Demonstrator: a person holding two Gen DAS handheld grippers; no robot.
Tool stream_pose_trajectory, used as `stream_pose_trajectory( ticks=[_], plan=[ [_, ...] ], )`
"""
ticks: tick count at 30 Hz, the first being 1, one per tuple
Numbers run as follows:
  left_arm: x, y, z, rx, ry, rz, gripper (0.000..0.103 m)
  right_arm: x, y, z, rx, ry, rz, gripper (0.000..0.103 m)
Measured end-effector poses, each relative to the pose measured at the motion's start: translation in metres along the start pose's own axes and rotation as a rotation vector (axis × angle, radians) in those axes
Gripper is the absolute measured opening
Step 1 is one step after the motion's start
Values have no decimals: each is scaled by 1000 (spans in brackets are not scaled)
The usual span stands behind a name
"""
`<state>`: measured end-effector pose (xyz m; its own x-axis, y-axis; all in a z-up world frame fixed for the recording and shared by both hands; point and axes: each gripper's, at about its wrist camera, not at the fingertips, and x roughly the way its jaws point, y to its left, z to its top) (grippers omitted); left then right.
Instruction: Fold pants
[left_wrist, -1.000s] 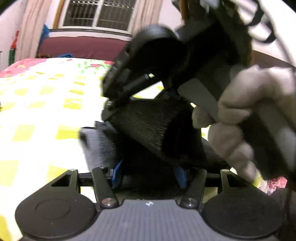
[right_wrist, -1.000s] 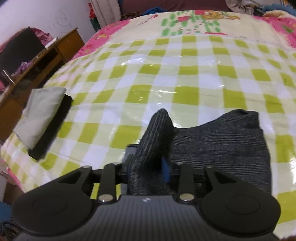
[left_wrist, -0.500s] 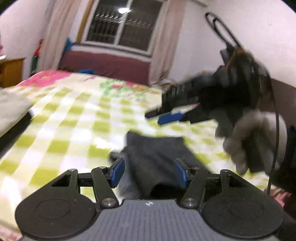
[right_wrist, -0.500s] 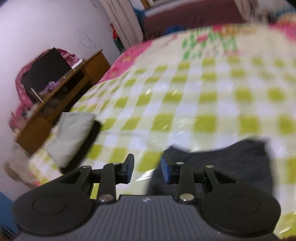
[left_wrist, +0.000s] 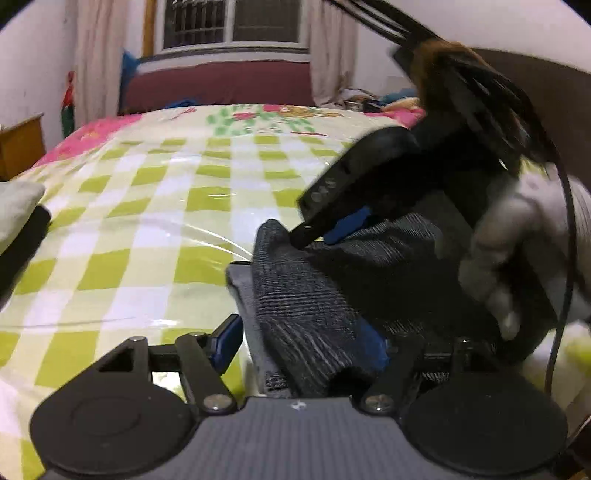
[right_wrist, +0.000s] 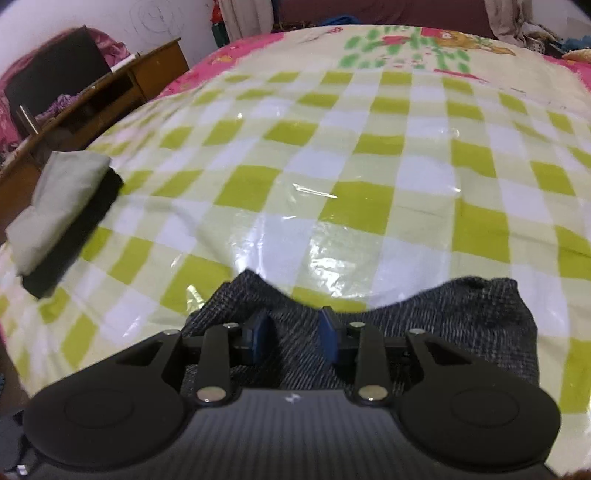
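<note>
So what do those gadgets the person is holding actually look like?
Each hand-held gripper is matte black, with two round discs, silver screws and hinged link arms ending in blue pads: left, right. The left view shows the right one held in a light grey glove, thin black cables trailing off it.

Pretty clearly someone's bedroom at home. There's a big bed (right_wrist: 369, 155) taking up most of the view, covered in a green-and-white checked sheet with pink floral edges and a cartoon print near the far end. Behind it is a barred window (left_wrist: 232, 20) with pale curtains (left_wrist: 92, 62) either side, and a dark red headboard or couch back (left_wrist: 221, 86) under it. Off to the side sits a wooden desk (right_wrist: 110, 96) with clutter on it. A stack of folded clothes (right_wrist: 59, 214) sits on the bed's edge.
</note>
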<state>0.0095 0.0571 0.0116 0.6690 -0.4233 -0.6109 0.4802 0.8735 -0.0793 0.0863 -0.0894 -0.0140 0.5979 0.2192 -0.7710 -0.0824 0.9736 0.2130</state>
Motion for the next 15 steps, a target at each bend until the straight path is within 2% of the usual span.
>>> stream_pose_trajectory(
  ticks=[2,7,9,11,13,15],
  plan=[
    [-13,-4,6,30,-43,31,82,-12,-3,1,13,-27,17,33],
    [-20,-8,10,14,-103,27,82,-76,-18,-20,58,-147,62,34],
    [-10,-13,1,43,-44,43,82,-95,-24,-38,55,-179,49,39],
    [5,-14,-9,40,2,40,83,-96,-30,-53,50,-168,18,41],
    [12,-8,-11,-8,28,24,85,-77,-42,-64,71,-87,2,40],
    [9,-5,-5,-55,49,18,85,-63,-55,-69,101,-72,15,32]
  ],
)
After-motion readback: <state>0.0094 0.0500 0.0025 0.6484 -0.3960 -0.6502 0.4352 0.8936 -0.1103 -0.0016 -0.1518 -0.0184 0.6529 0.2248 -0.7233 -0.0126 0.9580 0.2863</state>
